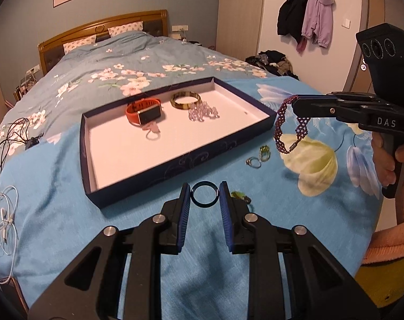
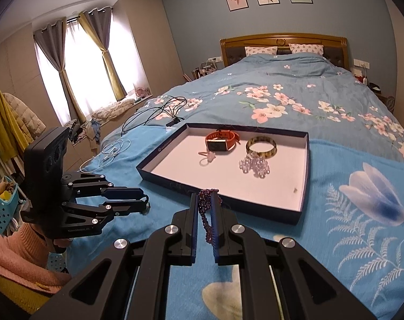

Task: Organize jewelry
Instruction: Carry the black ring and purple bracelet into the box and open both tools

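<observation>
Left gripper [image 1: 204, 194] is narrow, pads pinching a dark ring [image 1: 204, 194] edge-on at the tips, so the hoop stands upright and cannot roll out. In the right wrist view the ring shows just clear of the blue bedspread [image 2: 335, 240].

Right gripper [image 2: 204, 208] is nearly closed on a purple beaded bracelet [image 1: 291, 125]. It is clamped at one spot near the top, so the rest droops in a loop with the clasp end lowest; a pinch on a few beads is enough for something this limp.

Both pieces look lifted for transfer to the navy tray [image 1: 175, 164], which sits just ahead of both grippers. Already inside: orange-strap watch [image 1: 144, 112], amber bangle [image 1: 185, 100], clear bead bracelet [image 1: 203, 112] and a pink ring [image 1: 151, 132], all toward the far half, leaving the near half free.

Loose on the bedspread: two rings [image 1: 259, 157] near the tray's corner and a yellowish piece [image 1: 240, 196] right beside the left gripper's finger.

Writing: "DAS" on the right gripper body in the left wrist view. Small white lettering on the left gripper and a logo on the tray rim are too small to read.
</observation>
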A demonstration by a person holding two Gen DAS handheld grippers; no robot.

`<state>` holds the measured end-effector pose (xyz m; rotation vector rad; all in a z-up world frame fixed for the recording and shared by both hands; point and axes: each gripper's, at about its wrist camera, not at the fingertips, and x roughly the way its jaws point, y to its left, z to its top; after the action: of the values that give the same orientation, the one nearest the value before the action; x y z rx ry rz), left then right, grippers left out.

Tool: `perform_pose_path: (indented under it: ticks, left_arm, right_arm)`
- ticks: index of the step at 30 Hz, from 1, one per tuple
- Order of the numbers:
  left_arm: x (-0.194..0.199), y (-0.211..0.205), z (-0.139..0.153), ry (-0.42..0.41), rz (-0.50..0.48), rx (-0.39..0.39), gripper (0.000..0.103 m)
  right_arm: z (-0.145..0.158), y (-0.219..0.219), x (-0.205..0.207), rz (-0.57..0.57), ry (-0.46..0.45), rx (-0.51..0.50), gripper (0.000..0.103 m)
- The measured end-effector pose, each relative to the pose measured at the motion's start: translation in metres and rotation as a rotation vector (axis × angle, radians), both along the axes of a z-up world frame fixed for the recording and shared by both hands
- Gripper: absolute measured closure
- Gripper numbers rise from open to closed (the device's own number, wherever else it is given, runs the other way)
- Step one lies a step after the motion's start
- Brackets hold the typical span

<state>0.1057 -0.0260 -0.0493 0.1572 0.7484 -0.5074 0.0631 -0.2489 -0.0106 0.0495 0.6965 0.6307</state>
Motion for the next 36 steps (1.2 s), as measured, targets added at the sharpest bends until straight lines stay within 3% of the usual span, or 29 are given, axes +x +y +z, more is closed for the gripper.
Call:
perform_pose_path:
  ticks: [22,36]
  left_arm:
    - [0.036,0.005,0.021,-0.052,0.047,-0.009,0.081]
    - [0.069,0.003,0.014,-0.038,0.075,0.01,0.081]
  right_arm:
    - [0.016,0.009,0.051,-0.015,-0.028,0.026,0.096]
    - [0.001,0.014,0.09,-0.039,0.035,0.044,0.096]
